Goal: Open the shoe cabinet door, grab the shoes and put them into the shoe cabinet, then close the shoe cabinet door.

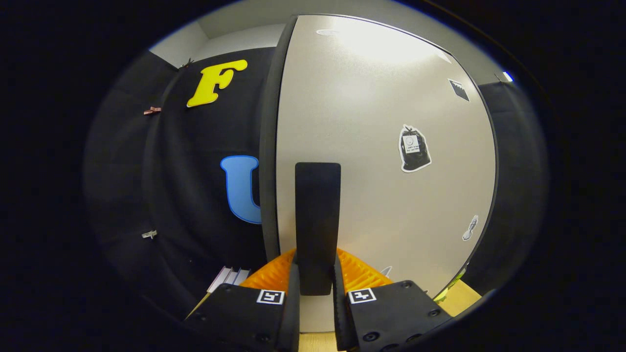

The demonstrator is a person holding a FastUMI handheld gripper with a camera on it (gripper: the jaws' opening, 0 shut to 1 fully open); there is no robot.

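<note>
1. Door [381, 122] of the shoe cabinet stands right ahead of the gripper [317, 281]: a pale grey, smooth panel with a dark rim, its dark left edge [269, 146] turned toward the camera.
2. Glare from a lamp lies on the upper part of the door.
3. Handle [317, 225] on the door is a dark, upright bar with rounded corners, set near the left edge of the panel, low down.
4. Stickers sit on the door to the right of the handle: a black bag-shaped one [414, 148] at mid height, a small dark one [458, 90] higher up, and a small pale one [470, 228] lower down by the right rim.
5. The gripper is nearly closed, its two fingers [293, 278] set on either side of the handle's lower end and pressing on it, so it is clenched on the handle.
6. Ribbed orange parts of the gripper show on both sides of the handle, just behind the fingers.
7. Wooden counter [462, 296] shows below the door, at the lower right, with something yellow-green [447, 291] at the door's bottom corner, too small to tell.
8. White ridged thing [229, 277] lies left of the gripper, low against the black cloth wall [195, 195].
</note>
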